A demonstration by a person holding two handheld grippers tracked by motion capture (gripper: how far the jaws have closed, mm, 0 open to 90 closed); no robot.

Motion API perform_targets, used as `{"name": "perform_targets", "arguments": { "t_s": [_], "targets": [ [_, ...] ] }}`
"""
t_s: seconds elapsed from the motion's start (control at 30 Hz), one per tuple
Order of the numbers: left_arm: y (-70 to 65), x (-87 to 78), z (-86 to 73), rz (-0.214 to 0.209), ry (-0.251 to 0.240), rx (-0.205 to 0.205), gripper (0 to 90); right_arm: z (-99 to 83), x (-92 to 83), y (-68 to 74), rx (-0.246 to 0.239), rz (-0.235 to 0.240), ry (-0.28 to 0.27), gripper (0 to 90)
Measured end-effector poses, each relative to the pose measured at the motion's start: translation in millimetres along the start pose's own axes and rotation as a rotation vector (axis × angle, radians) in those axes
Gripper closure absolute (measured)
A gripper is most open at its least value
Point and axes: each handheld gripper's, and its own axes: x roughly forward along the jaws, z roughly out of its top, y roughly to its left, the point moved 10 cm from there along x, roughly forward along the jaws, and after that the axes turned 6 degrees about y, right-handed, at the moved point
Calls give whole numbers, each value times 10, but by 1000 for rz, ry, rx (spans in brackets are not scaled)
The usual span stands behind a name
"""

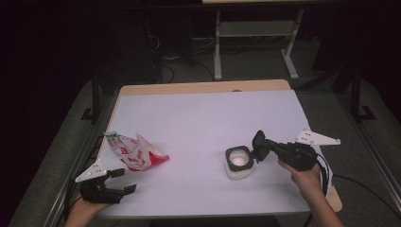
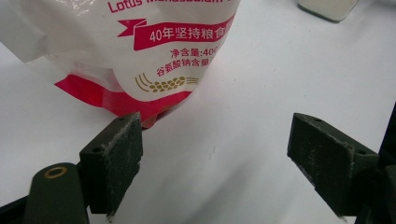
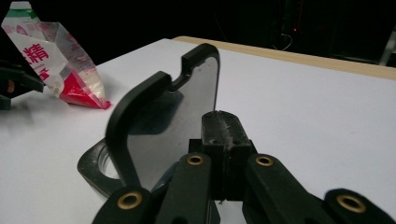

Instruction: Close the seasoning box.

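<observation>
A red and white plastic bag (image 1: 135, 151) of white powder lies at the table's left, its printed face close up in the left gripper view (image 2: 140, 56). My left gripper (image 1: 126, 180) rests just in front of it, jaws open and empty (image 2: 219, 154). At the right stands a white container (image 1: 238, 169) with a black rim (image 3: 93, 163), its hinged black lid (image 1: 258, 142) raised upright. My right gripper (image 1: 257, 150) is shut, pads pressed together (image 3: 219, 126), lying against the lid's inner face (image 3: 173, 116) with nothing between the jaws.
A white sheet (image 1: 203, 118) covers the table, with a wooden edge (image 1: 203, 87) along the far side. A pale desk frame (image 1: 255, 33) and cables stand on the dark floor beyond. The bag (image 3: 60, 70) and the left gripper (image 3: 14, 84) appear far off in the right gripper view.
</observation>
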Motion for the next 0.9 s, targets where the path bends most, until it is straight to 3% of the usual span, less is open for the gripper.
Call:
{"name": "perform_targets", "arguments": {
  "t_s": [0.53,0.9],
  "targets": [
    [-12,-10,6,-2,-3,3,180,2,79,120,-15,14,5,898],
    [-3,-18,-1,1,-1,4,181,-82,198,227,-31,42,42,898]
  ]
}}
